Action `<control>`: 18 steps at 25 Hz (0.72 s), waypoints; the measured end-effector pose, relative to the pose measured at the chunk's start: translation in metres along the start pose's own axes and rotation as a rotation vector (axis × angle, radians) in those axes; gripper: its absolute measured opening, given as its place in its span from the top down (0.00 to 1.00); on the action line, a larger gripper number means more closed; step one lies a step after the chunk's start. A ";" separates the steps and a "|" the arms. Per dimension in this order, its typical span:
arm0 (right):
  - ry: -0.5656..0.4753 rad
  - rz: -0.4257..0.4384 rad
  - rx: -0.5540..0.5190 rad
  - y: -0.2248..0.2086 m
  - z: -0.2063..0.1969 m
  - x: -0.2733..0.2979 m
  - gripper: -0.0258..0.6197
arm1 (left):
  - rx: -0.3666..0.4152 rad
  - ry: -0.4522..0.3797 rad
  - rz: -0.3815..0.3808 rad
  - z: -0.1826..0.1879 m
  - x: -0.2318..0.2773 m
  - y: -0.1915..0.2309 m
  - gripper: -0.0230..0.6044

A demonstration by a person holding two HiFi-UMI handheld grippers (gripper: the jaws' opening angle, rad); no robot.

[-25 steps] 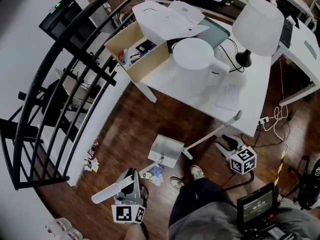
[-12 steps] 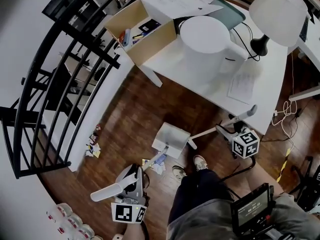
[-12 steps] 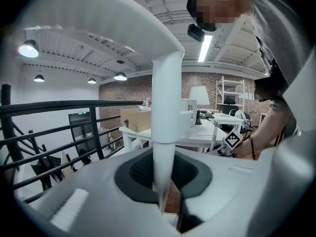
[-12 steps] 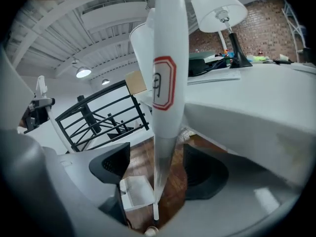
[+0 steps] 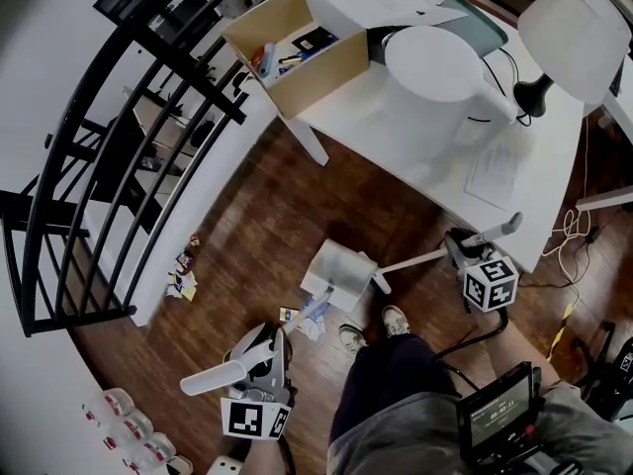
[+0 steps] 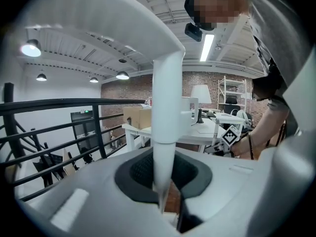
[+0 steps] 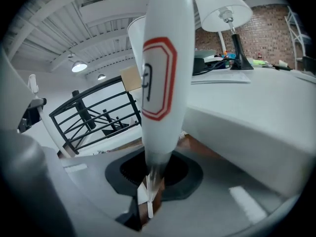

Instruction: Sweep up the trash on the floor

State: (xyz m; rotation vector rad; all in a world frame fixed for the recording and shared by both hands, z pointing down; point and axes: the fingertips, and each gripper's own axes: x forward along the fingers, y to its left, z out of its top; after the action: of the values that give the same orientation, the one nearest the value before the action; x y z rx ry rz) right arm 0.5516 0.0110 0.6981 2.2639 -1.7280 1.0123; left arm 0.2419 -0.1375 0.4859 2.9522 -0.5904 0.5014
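In the head view, small scraps of trash (image 5: 307, 320) lie on the wood floor just in front of a white dustpan (image 5: 336, 268). A second heap of trash (image 5: 183, 280) sits by the wall under the railing. My left gripper (image 5: 270, 346) is shut on a white broom handle (image 5: 213, 376), whose far end reaches the scraps. In the left gripper view, the jaws of my left gripper (image 6: 163, 194) clamp the broom handle (image 6: 165, 107). My right gripper (image 5: 458, 248) has just been closing and now grips the long dustpan handle (image 5: 415, 260). The right gripper view shows this gripper (image 7: 150, 181) holding the dustpan handle (image 7: 163, 68), which bears a red logo.
A white table (image 5: 425, 161) carries an open cardboard box (image 5: 297, 52), a white bucket (image 5: 435, 67) and a lamp (image 5: 579, 23). A black railing (image 5: 119, 146) runs along the left. Bottles (image 5: 129, 433) stand at the bottom left, cables (image 5: 574, 231) lie to the right, and my shoes (image 5: 394, 320) are near the dustpan.
My right gripper moved up to the dustpan handle and shut on it. The left gripper kept its hold on the broom and stayed nearly in place.
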 end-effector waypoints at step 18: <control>0.173 0.309 -0.292 0.171 0.044 0.016 0.88 | -0.148 -0.031 0.329 -0.027 -0.147 0.037 0.89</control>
State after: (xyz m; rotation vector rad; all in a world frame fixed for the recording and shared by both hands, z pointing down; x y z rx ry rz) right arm 0.4195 -0.0813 0.6231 1.7202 -2.0346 0.9015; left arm 0.0908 -0.1150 0.4629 2.7377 -1.0762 0.4158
